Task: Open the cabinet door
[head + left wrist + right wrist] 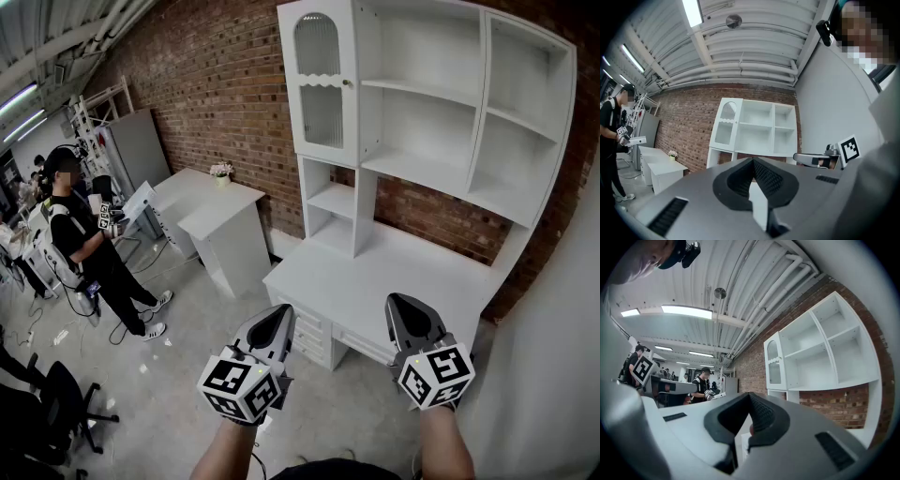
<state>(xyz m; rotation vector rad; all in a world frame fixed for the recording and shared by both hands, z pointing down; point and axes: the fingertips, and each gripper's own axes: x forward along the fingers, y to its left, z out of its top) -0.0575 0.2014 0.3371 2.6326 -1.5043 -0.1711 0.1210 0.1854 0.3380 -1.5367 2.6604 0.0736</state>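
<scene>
Cabinet door (319, 86) sits high, well apart from left gripper (283, 311) and right gripper (399, 302) — both closed, empty — desk (412, 281) between.

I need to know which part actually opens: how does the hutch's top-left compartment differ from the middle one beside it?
The top-left compartment is closed by a door with an arched, ribbed glass panel and a small knob; the middle compartment has no door and stands open. The top-left compartment is narrower, the middle compartment wider. Both are white.
</scene>
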